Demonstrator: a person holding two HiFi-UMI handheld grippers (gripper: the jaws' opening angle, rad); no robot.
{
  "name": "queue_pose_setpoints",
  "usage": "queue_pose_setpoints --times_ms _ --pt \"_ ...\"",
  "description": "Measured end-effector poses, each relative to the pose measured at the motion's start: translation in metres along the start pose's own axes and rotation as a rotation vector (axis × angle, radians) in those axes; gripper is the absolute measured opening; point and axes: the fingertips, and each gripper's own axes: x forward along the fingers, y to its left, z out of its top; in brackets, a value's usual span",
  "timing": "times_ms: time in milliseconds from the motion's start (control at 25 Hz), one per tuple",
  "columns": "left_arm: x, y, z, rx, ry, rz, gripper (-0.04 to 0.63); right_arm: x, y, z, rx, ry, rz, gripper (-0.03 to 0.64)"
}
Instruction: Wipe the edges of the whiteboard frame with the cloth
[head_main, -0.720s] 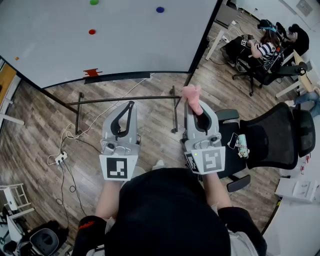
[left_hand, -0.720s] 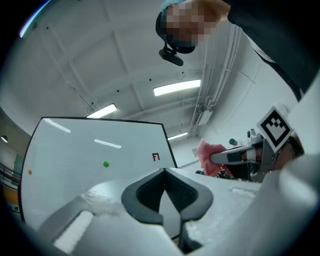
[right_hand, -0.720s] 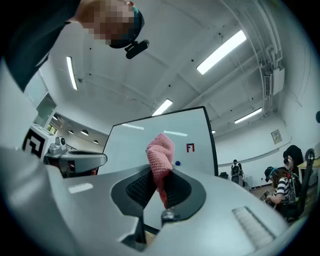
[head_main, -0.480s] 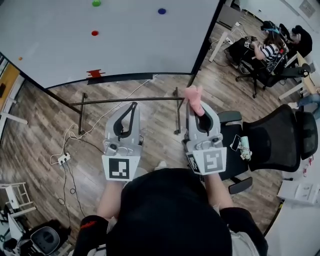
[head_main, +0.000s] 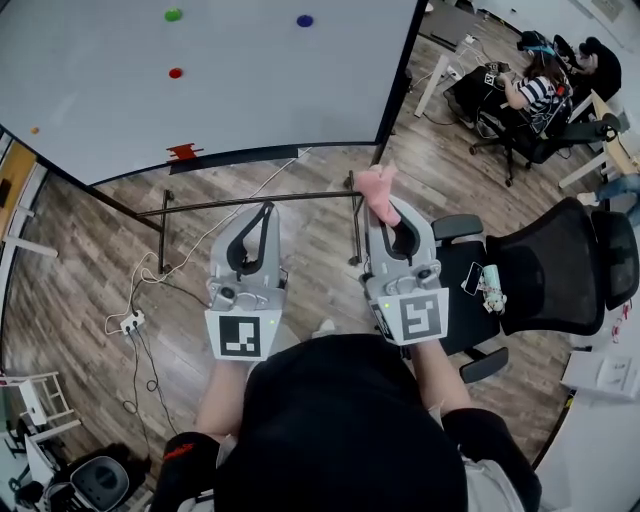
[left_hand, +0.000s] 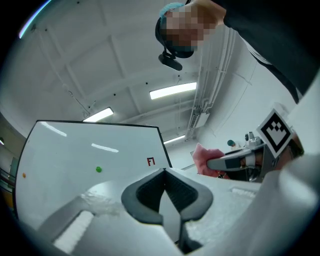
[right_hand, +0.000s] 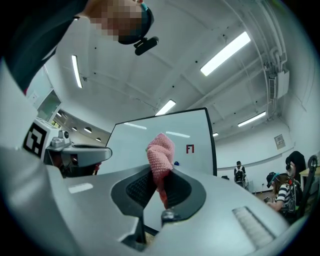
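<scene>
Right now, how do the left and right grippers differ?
The right gripper has its fingers clamped on the pink cloth; the left gripper has its fingers shut on nothing. The right gripper sits near the lower right corner of the whiteboard; the left gripper faces its bottom edge. Both point toward the board, neither touching it.

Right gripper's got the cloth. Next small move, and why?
Probably ease the right gripper forward toward the whiteboard frame: it is shut on the pink cloth, but the cloth touches nothing and the frame lies ahead, apart from it.
</scene>
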Motion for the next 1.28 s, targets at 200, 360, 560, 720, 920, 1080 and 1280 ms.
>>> queue_pose_setpoints --times_ms 200,360,560,720,920,1080,1280 --pt "0.006 -0.004 -0.001 -0.001 -0.008 -0.006 0.002 0.003 0.006 -0.007 -0.080 0.039 0.038 0.026" --pt "0.012 -0.004 -0.007 -0.012 -0.008 -0.020 0.002 0.007 0.006 -0.009 -0.123 0.041 0.032 0.026" --pt "0.030 0.007 -0.017 -0.028 -0.019 -0.039 0.002 0.026 0.000 -0.013 -0.171 0.051 0.012 0.026" --pt "0.051 0.020 -0.022 -0.030 -0.036 -0.053 0.002 0.044 -0.005 -0.020 -0.227 0.085 0.007 0.026" --pt "0.083 0.040 -0.019 -0.018 -0.083 -0.085 0.002 0.072 -0.018 -0.015 -0.286 0.099 -0.027 0.026" --pt "0.110 0.061 -0.016 -0.001 -0.137 -0.104 0.002 0.099 -0.031 -0.016 -0.322 0.116 -0.060 0.026" --pt "0.141 0.084 -0.014 0.005 -0.197 -0.130 0.002 0.130 -0.042 -0.012 -0.389 0.115 -0.083 0.026"
